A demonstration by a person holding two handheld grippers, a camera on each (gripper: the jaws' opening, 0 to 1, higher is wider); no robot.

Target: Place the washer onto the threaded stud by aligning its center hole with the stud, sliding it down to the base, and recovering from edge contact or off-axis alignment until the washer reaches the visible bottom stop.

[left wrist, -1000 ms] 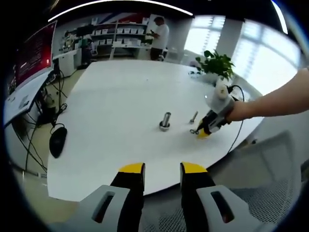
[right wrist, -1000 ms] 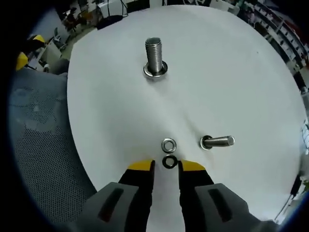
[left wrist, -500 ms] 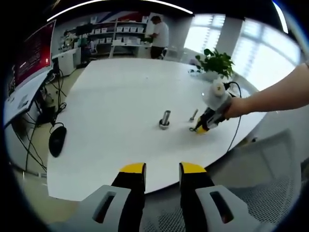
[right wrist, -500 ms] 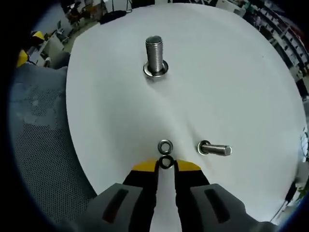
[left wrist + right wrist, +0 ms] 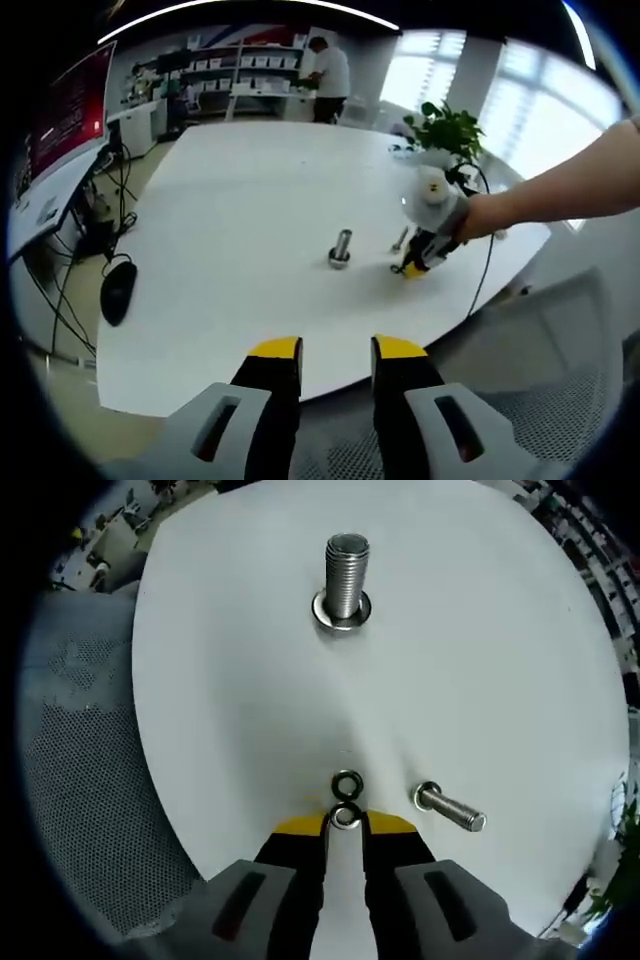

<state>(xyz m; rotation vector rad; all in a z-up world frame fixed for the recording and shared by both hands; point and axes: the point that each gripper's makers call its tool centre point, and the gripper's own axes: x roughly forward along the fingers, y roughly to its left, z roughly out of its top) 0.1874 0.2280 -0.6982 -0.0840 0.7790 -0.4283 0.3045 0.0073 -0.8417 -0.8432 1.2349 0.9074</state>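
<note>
So the right gripper (image 5: 344,823), yellow-tipped with grey bodies, has its jaws pulled in close around a small flat steel washer (image 5: 345,817) right at the fingertips, pinching it just off the near edge of the big round white table (image 5: 230,700). A second small metal ring washer (image 5: 346,784) lies flat on the table, just past the first one and about touching it. Off to the side of those two, a loose short steel bolt (image 5: 450,808) lies on its side. Further across the table the upright threaded steel stud (image 5: 346,568) stands on its wide round base, well apart from the gripped washer, nothing on its thread that I can make out.

From the left gripper view you see the same stud (image 5: 341,247) mid-table, with the right gripper (image 5: 414,267) tipped down onto the tabletop near it, held by a person's bare arm (image 5: 560,195). The left gripper (image 5: 336,352) itself hangs off the table edge over a grey mesh chair (image 5: 560,400), jaws apart with a clear gap and holding nothing. A potted green plant (image 5: 447,132) sits at the far side of the table, and a black computer mouse (image 5: 119,291) sits on a desk at the left.
</note>
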